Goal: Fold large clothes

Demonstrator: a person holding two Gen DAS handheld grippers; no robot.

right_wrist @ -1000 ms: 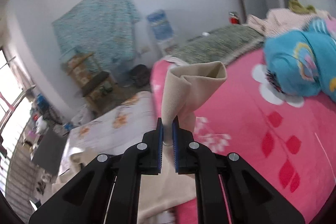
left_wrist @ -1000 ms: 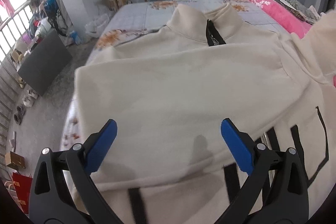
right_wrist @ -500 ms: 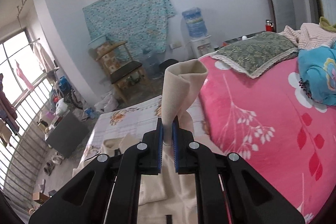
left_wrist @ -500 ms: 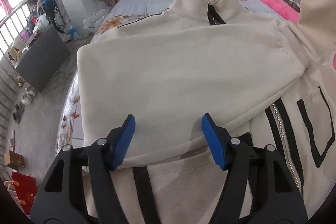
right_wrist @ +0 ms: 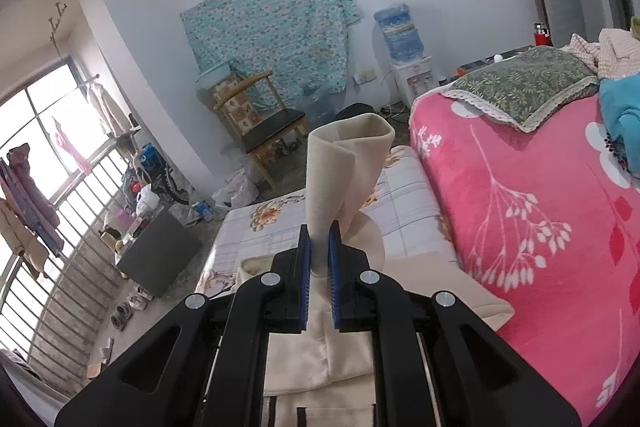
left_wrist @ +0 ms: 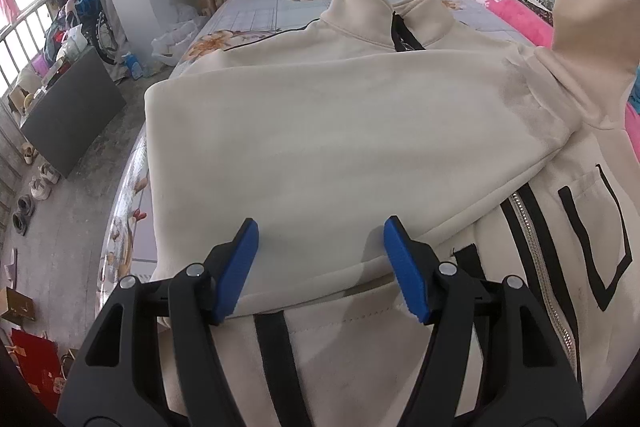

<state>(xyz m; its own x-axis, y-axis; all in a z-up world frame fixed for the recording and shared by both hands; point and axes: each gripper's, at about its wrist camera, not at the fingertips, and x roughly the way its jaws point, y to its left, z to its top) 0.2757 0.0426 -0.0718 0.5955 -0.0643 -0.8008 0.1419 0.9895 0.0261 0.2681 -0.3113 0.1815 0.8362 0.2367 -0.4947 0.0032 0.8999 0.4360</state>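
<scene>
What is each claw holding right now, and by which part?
The right claw pinches the cream jacket's sleeve near its cuff end. The left claw stands open over the folded sleeve, holding nothing.

**What you cannot make out from either wrist camera**

In your left view the jacket (left_wrist: 340,147) runs off the bottom and right edges, so its hem and far side stay unseen, and its raised sleeve (left_wrist: 588,7) is cut by the top right corner. The folded sleeve lying across the chest covers the upper zip (left_wrist: 536,255). Your left gripper (left_wrist: 318,267) hides the cloth beneath its black arms. In your right view the cuff (right_wrist: 344,179) blocks part of the chair (right_wrist: 260,115), your right gripper (right_wrist: 319,267) hides the fabric below it, and the blue bundle (right_wrist: 620,123) is cropped at the right edge.
</scene>
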